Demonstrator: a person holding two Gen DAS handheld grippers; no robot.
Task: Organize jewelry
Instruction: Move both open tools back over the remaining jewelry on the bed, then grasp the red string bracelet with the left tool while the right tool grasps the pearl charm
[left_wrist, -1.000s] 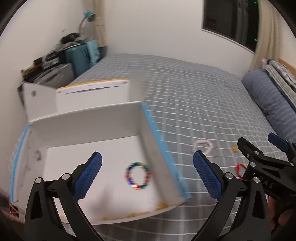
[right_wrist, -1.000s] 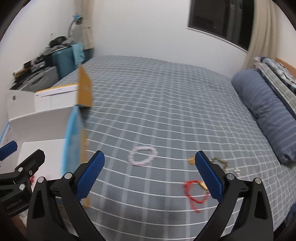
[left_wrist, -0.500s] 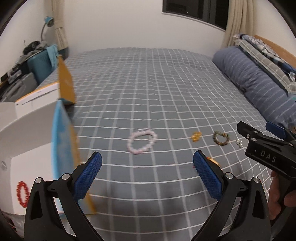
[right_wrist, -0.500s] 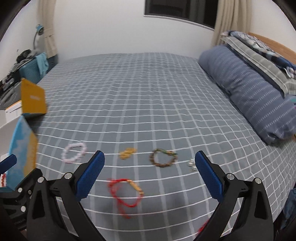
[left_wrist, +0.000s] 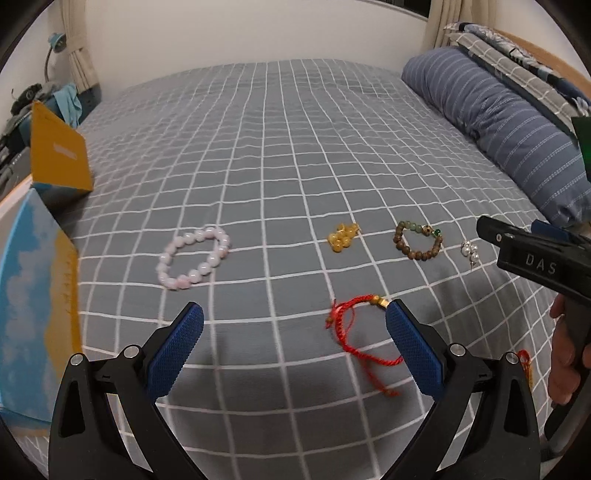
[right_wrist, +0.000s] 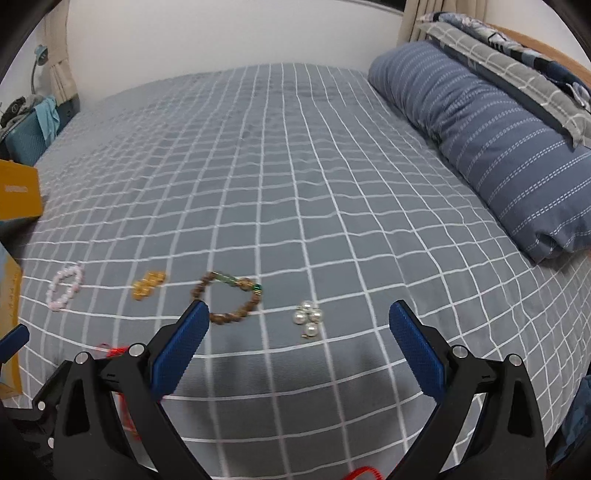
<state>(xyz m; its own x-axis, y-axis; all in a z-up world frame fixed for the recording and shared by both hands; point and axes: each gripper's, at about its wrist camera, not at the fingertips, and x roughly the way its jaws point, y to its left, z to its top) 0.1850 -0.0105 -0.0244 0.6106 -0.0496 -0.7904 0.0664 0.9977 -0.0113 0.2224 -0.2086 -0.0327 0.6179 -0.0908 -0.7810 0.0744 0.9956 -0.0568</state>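
Observation:
Several pieces of jewelry lie on the grey checked bed. A pink bead bracelet (left_wrist: 194, 257) (right_wrist: 64, 287), a yellow bead cluster (left_wrist: 343, 237) (right_wrist: 148, 284), a brown bead bracelet (left_wrist: 417, 240) (right_wrist: 229, 297), white pearls (left_wrist: 470, 251) (right_wrist: 308, 317) and a red cord bracelet (left_wrist: 360, 332) (right_wrist: 110, 349). My left gripper (left_wrist: 294, 334) is open and empty, just above the red cord bracelet. My right gripper (right_wrist: 297, 332) is open and empty, above the pearls. It also shows at the right edge of the left wrist view (left_wrist: 532, 254).
An open cardboard box with a blue and yellow side (left_wrist: 33, 295) (right_wrist: 11, 295) stands at the left. A blue striped pillow (left_wrist: 509, 122) (right_wrist: 498, 140) lies along the right. Another red piece (right_wrist: 364, 470) lies at the bed's near edge. Cluttered furniture (left_wrist: 22, 107) stands beyond the bed's left side.
Both grippers have swung right, away from the box and over the loose jewelry. The box interior with its bracelets has left the left wrist view. Both stay open.

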